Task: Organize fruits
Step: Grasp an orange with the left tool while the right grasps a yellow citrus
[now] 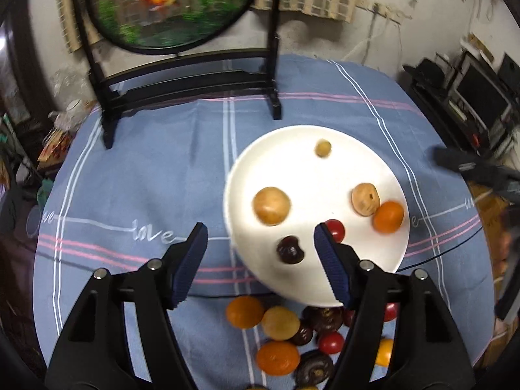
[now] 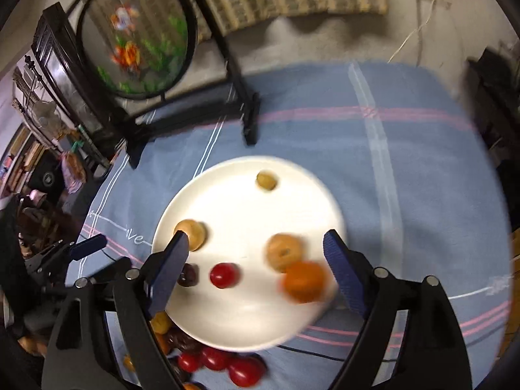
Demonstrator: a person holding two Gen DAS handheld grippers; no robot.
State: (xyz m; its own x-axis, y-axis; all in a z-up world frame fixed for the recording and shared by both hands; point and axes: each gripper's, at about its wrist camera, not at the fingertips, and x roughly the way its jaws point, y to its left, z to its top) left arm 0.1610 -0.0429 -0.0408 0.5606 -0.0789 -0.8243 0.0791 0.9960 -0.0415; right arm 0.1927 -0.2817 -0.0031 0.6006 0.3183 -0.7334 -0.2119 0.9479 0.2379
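Between your two grippers sits the white plate (image 1: 292,162) with six fruits on it. Your left gripper (image 1: 260,253) is wide open and holds nothing; a dark brown fruit (image 1: 290,249) lies on the plate right between its fingers, but the pads do not touch it. Just ahead of it is a tan round fruit (image 1: 271,205), and far ahead is a small green-yellow fruit (image 1: 323,148). Beside its right finger peeks a red tomato (image 1: 336,229), and past that an orange fruit (image 1: 388,216) touches a pale fruit with a hole (image 1: 365,199). Your right gripper (image 2: 255,261) is wide open too and holds nothing; that orange fruit sits between its fingers, close to the right one, blurry. Below both grippers, off the plate, a pile of fruits (image 1: 292,334) waits on the blue striped tablecloth (image 1: 146,169). Far ahead of the grippers stands a round picture of goldfish (image 1: 169,3) in a black stand (image 1: 182,87).
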